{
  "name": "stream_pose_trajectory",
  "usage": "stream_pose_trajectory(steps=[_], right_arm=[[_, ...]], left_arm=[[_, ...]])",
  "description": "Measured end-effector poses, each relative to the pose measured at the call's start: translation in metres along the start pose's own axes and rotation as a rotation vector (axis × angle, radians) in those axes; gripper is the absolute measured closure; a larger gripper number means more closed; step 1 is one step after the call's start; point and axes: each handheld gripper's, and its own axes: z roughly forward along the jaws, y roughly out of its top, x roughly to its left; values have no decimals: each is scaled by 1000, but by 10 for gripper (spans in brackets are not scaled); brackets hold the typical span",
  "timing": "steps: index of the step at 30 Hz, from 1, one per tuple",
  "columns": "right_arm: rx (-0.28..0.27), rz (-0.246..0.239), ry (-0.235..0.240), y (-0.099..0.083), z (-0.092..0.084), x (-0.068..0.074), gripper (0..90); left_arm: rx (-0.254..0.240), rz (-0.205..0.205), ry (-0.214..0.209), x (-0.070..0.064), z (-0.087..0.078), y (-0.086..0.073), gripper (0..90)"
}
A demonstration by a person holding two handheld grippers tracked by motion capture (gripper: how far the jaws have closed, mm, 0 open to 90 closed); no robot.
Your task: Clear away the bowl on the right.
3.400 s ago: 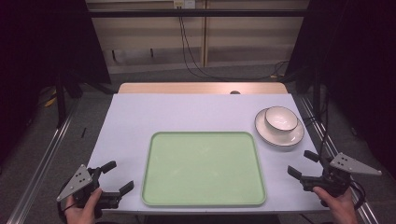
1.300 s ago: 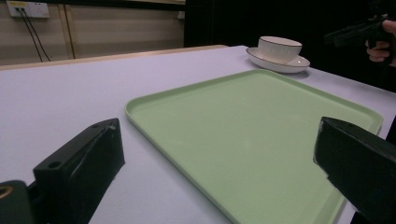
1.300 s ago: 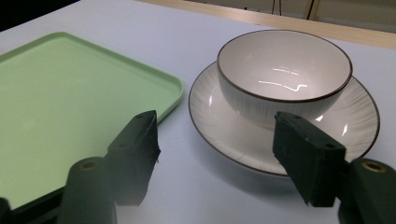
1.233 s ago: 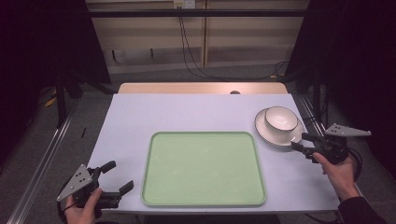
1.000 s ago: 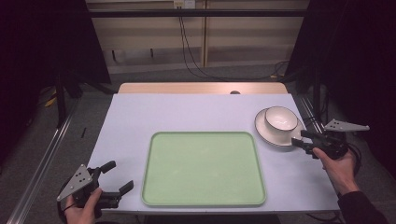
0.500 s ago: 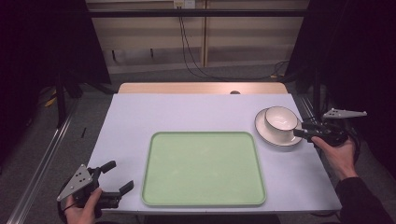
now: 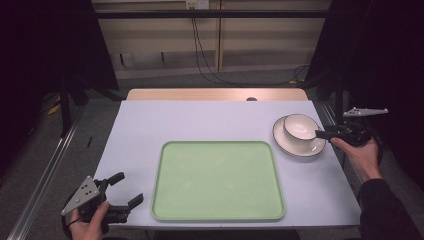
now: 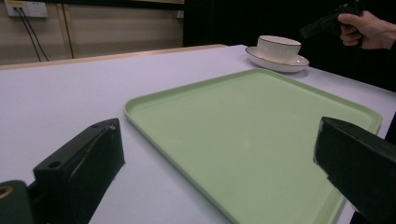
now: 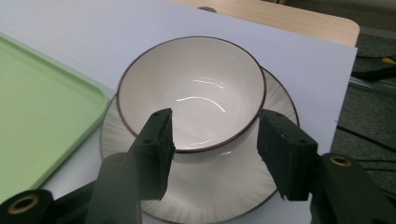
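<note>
- A white bowl (image 7: 300, 126) with a dark rim is seen standing on a white saucer (image 7: 298, 145) near the right edge of the bench (image 7: 200, 120), toward its far right corner.
- The right tongs (image 7: 321, 133) are held at the bowl's right side, above the saucer's rim, with the right hand (image 7: 361, 152) beyond the bench's right edge.
- In the right gripper view the right tongs (image 9: 215, 147) are seen with jaws apart, one on either side of the bowl's (image 9: 191, 93) near wall; contact with the bowl cannot be told, and nothing is clamped.
- The left tongs (image 7: 122, 192) are held low at the near left corner of the bench, jaws spread wide, with nothing between them; the left hand (image 7: 89, 224) lies at the near edge.
- A pale green tray (image 7: 218, 180) is laid on the middle of the bench, close to its near edge; its right edge lies just beside the saucer, and the left tongs are just beside its near left corner.
- In the left gripper view the tray (image 8: 252, 135) is seen bare, with bowl and saucer past its far corner.
- Open bench surface is left behind the tray, up to the far edge, and along the left edge.
- A bare wooden strip (image 7: 215, 94) is shown at the far edge.
</note>
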Motion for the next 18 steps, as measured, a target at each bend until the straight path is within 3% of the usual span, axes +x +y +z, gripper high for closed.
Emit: stream_pose_trajectory(steps=[2, 12, 14, 18], right_arm=[[46, -2, -21, 3, 9, -4, 479], [100, 16, -43, 11, 28, -11, 490], [116, 28, -50, 12, 35, -12, 546], [136, 25, -76, 12, 42, -14, 552]], left_arm=[[5, 5, 3, 1, 0, 0, 16], [2, -6, 5, 0, 0, 0, 16], [3, -4, 5, 0, 0, 0, 16], [1, -3, 1, 1, 0, 0, 16]])
